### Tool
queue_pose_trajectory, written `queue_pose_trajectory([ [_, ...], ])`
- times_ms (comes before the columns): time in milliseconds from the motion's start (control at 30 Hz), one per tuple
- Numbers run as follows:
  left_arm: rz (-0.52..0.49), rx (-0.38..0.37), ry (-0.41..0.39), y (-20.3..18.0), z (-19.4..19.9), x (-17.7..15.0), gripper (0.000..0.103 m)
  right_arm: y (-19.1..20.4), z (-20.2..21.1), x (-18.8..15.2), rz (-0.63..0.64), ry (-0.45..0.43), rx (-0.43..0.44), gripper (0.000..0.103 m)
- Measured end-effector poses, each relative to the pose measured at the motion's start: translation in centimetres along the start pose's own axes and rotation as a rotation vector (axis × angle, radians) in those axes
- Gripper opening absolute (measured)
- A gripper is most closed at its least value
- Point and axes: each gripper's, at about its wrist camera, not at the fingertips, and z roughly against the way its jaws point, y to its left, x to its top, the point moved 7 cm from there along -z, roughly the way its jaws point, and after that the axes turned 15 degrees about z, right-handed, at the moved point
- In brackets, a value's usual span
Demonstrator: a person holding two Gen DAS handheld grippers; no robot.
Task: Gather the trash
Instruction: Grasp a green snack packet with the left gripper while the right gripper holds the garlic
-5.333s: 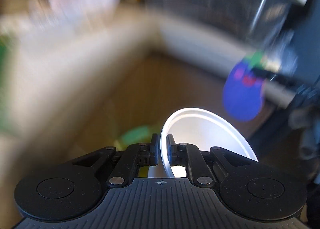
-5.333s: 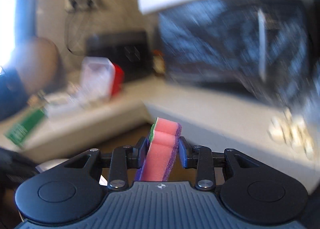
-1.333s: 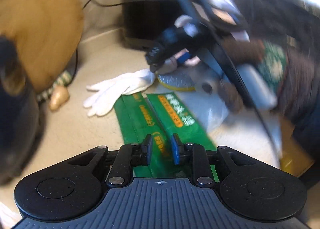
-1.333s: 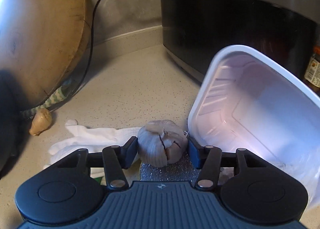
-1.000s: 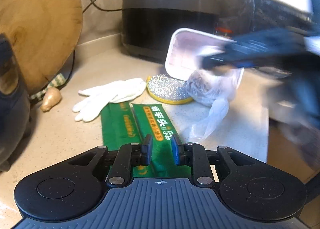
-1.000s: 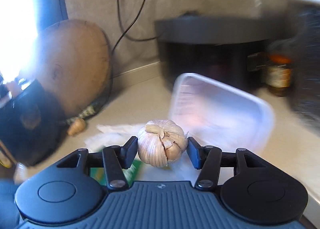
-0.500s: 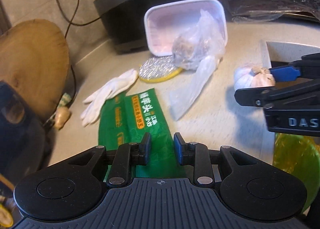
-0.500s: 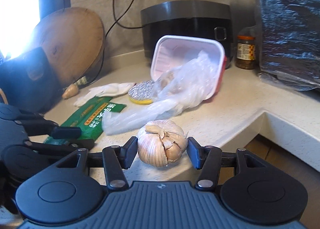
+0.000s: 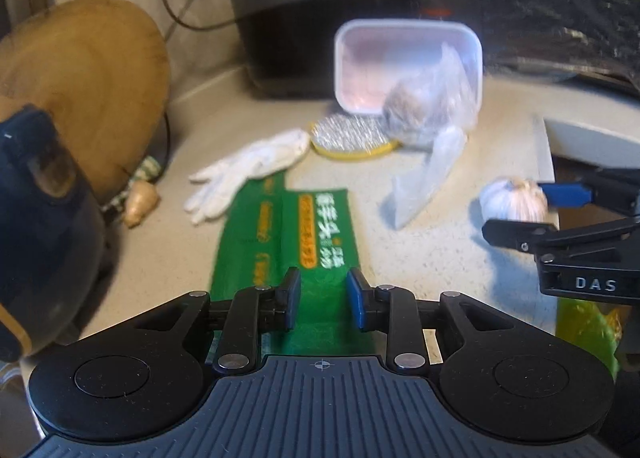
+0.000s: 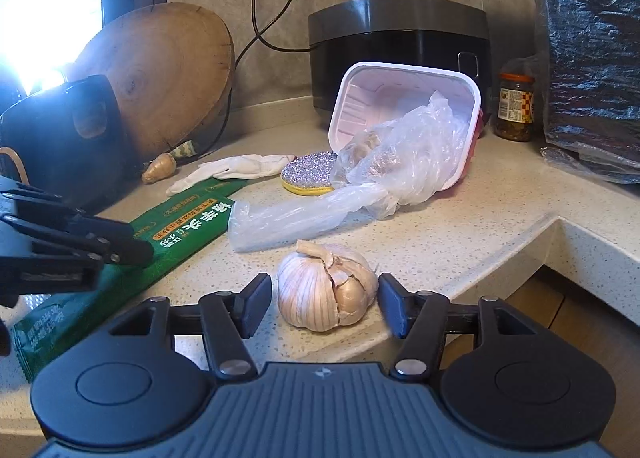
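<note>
Right wrist view tells me little is collected: my left gripper [image 10: 132, 250] hangs unclenched over the green wrapper [image 10: 176, 230], my right gripper [image 10: 325, 304] stands released around the garlic bulb [image 10: 326, 288] on the counter [image 10: 460, 225], and the plastic bag [image 10: 360, 185] lies uncollected beyond.

Garlic [image 10: 326, 290]: off-white, pale purple streaks, tan clove showing. Packet [image 10: 176, 234]: green, white + orange print. Glove [image 10: 236, 169]: white. Scourer [image 10: 306, 173]: silver glitter top, yellow rim. Tray [image 10: 400, 97]: white, pinkish inside. Bag [image 10: 360, 193]: clear plastic. Counter [image 10: 460, 225]: beige, speckled. Cooker [image 10: 400, 37] far: black. Board [image 10: 160, 69] far left: brown wood grain. Jar [image 10: 514, 105] far right: red lid, red/yellow label.
</note>
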Motion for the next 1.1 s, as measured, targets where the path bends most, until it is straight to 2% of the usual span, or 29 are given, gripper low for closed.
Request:
queue_pose_trajectory([
  [167,-0.044,-0.052,0.012,-1.9,-0.3,-0.9,0.036,0.4,0.2,-0.2,0.025,-0.008,-0.010,0.068],
  [267,0.002,-0.120,0.046,-2.1,-0.2,-0.8,0.037,0.4,0.2,-0.2,0.026,-0.009,-0.008,0.070],
  [333,0.002,-0.131,0.008,-2.0,0.7,-0.6,0.037,0.4,0.3,-0.3,0.031,-0.015,-0.007,0.070],
  [433,-0.091,-0.030,-0.079,-1.6,1.9,-0.4,0.037,0.6,0.3,-0.4,0.046,-0.021,-0.015,0.071],
  [533,-0.126,0.054,-0.049,-0.6,1.2,-0.7,0.037,0.9,0.2,-0.4,0.051,-0.019,-0.028,0.072],
  [600,-0.117,0.039,-0.031,-0.4,0.7,-1.0,0.036,1.0,0.3,-0.5,0.057,-0.021,-0.025,0.073],
  [733,-0.064,-0.077,0.016,-1.2,0.1,-1.2,0.036,1.3,0.4,-0.6,0.078,-0.023,-0.024,0.073],
  [900,-0.039,-0.091,0.017,-1.3,-0.4,-0.9,0.037,1.3,0.4,-0.6,0.084,-0.026,-0.021,0.074],
  [967,-0.056,-0.070,-0.017,-1.2,0.2,-0.9,0.037,1.3,0.4,-0.6,0.088,-0.031,-0.017,0.075],
  [1100,-0.110,0.077,-0.054,-0.4,0.6,-0.6,0.037,1.3,0.4,-0.7,0.085,-0.034,-0.015,0.075],
])
